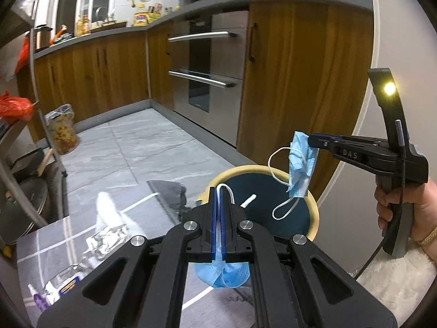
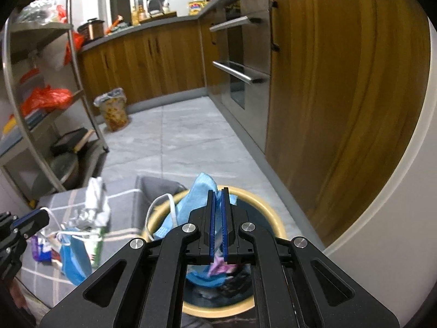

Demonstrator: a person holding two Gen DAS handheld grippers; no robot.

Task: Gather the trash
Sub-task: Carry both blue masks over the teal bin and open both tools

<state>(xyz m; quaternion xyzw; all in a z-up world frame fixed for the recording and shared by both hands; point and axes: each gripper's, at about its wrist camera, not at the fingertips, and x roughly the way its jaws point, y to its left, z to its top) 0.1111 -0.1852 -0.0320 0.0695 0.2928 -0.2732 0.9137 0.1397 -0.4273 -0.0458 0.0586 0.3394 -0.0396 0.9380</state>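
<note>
The kitchen floor (image 1: 131,147) runs grey and tiled along the wooden cabinets (image 1: 286,68) and a steel oven front (image 1: 202,63). Nearer, a grey checked cloth (image 2: 123,205) covers a low surface, strewn with wrappers and a small bottle (image 1: 35,298). Beside it stands the bin (image 1: 314,213), yellow-rimmed with a dark inside, and it already holds some rubbish.

2 gripper tools are at work, each clenched on its own blue face mask. The right gripper (image 1: 310,139), held in a hand (image 1: 409,213), pinches 1 mask (image 1: 300,164) so that it dangles over the bin's rim with its white ear loops swinging free. The left gripper (image 1: 218,191) grips the other mask (image 1: 221,276), bunched under the jaws and nearer the cloth, with a loop poking past the tips.

The risks look small but real. A loose loop may snag on a finger at release, so the mask clings rather than falls. The left mask seems not fully over the opening; let go now, it could land on the rim or the floor.
</note>
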